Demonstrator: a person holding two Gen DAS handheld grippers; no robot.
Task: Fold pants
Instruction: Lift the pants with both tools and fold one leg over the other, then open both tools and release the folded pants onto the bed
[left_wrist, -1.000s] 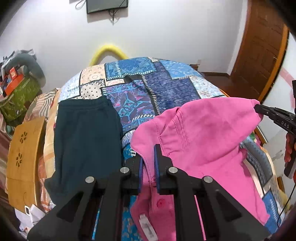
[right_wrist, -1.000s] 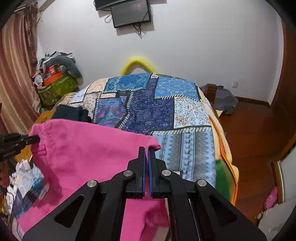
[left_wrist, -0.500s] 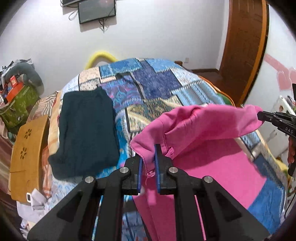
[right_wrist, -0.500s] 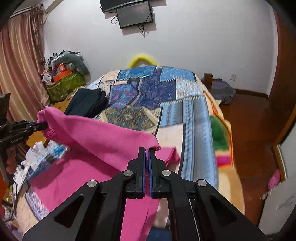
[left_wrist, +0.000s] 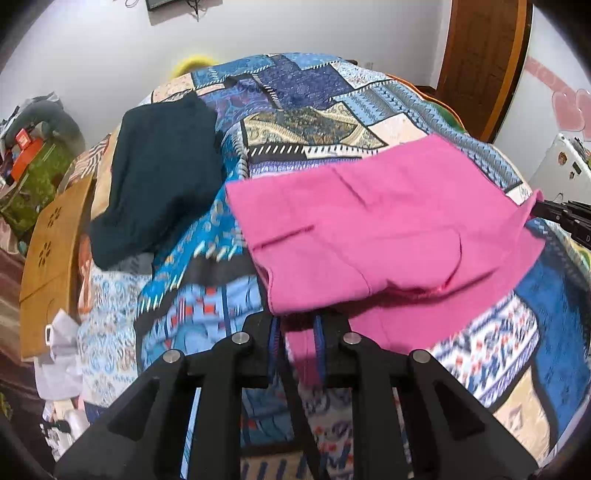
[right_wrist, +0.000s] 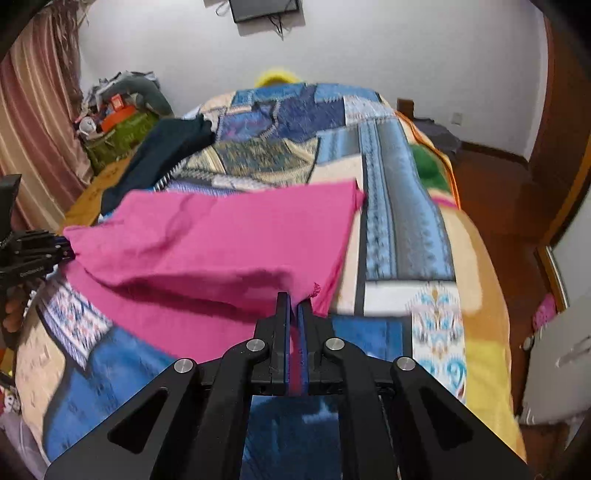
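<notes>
The pink pants (left_wrist: 369, 229) lie on the patchwork bed, folded over on themselves, with the top layer sagging down toward me. My left gripper (left_wrist: 295, 321) has its tips under the near left corner. Its jaws are opening, and a strip of pink cloth hangs loose in the gap. My right gripper (right_wrist: 294, 299) pinches the near right corner of the pants (right_wrist: 221, 236). Pink cloth shows between its pads, and its jaws are just starting to part. Each gripper shows at the edge of the other's view: right gripper (left_wrist: 565, 218), left gripper (right_wrist: 40, 247).
A folded dark garment (left_wrist: 159, 177) lies on the bed's far left. The quilt (left_wrist: 303, 125) stretches beyond the pants. A wooden board (left_wrist: 51, 251) and piled clutter (right_wrist: 118, 122) stand left of the bed. A brown door (left_wrist: 480, 55) and a white appliance (right_wrist: 554, 369) are on the right.
Both grippers came down and toward the near edge, carrying the lifted pink edge over the lower layer onto the bed. The left jaws have widened.
</notes>
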